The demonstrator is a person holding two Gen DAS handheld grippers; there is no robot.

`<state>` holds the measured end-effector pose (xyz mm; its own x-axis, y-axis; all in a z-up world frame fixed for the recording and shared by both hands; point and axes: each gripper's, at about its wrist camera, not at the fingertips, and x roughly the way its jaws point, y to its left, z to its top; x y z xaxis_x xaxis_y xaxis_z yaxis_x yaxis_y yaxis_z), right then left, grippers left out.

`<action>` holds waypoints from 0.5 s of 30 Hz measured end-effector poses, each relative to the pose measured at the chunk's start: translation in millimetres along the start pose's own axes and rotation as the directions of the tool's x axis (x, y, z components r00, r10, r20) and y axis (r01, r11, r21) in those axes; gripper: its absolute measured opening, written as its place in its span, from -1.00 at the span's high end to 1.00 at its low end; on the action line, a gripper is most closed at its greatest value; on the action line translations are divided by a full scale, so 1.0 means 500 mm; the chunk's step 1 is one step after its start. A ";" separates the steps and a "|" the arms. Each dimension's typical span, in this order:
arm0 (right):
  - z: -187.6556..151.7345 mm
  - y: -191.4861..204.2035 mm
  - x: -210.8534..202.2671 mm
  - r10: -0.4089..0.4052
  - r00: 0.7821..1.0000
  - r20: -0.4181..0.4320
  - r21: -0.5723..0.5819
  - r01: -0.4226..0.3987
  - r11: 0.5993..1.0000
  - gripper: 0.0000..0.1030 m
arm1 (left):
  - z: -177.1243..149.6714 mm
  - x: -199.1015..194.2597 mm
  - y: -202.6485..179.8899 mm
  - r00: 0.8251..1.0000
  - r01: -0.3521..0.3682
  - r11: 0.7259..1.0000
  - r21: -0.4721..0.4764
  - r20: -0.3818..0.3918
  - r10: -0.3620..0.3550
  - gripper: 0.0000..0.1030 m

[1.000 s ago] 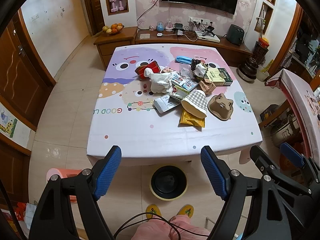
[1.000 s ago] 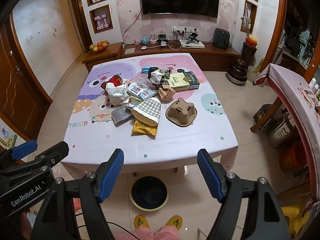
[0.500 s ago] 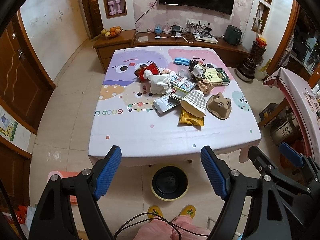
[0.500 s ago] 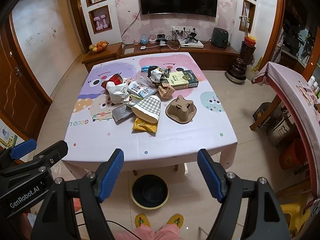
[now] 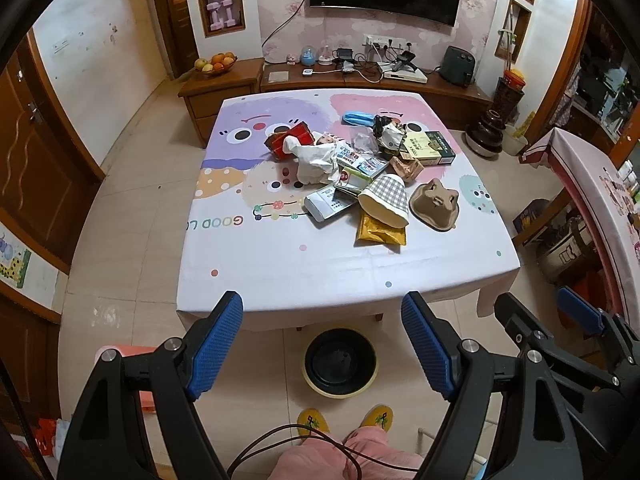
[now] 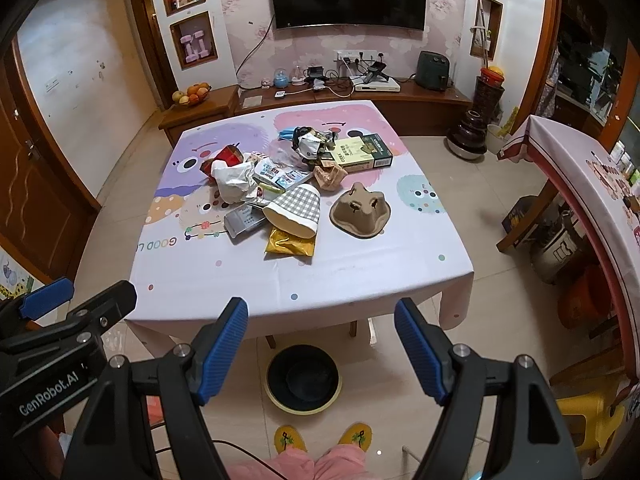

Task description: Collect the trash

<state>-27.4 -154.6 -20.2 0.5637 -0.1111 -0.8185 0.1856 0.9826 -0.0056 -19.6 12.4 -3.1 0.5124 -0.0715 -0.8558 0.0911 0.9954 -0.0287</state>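
A pile of trash lies mid-table: a checked paper cup (image 5: 386,200) (image 6: 296,210) on its side, a gold packet (image 5: 380,232) (image 6: 290,246), a brown pulp cup tray (image 5: 436,205) (image 6: 360,210), a crumpled white bag (image 5: 316,160) (image 6: 232,178), a red box (image 5: 290,140), a green box (image 5: 428,148) (image 6: 362,152). A black bin (image 5: 340,362) (image 6: 303,378) stands on the floor under the table's near edge. My left gripper (image 5: 322,344) and right gripper (image 6: 320,350) are open and empty, held above the bin, short of the table.
The table (image 5: 280,264) (image 6: 360,280) has a cartoon cloth. A second table (image 6: 580,184) stands at the right with a yellow stool (image 6: 588,412) near it. A wooden TV cabinet (image 6: 320,96) runs along the far wall. My feet in yellow slippers (image 6: 324,438) are below.
Both grippers have drifted slightly back and up; the table looks a little farther away. Both stay open.
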 end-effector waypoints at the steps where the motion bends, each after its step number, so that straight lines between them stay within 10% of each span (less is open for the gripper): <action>1: -0.001 0.002 0.002 -0.001 1.000 0.000 0.003 0.001 1.000 -0.49 | 0.000 0.000 0.002 1.000 0.001 1.000 0.004 0.002 -0.001 -0.56; 15: -0.007 0.025 0.001 -0.013 1.000 -0.012 0.058 0.014 0.998 -0.48 | 0.011 0.007 0.030 0.993 0.115 0.991 0.062 0.031 -0.117 -0.56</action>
<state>-27.7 -141.8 -22.9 0.5518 -0.1224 -0.8249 0.2395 0.9708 0.0161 -11.5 26.7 -3.7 0.5243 -0.1891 -0.8303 0.2020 0.9748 -0.0945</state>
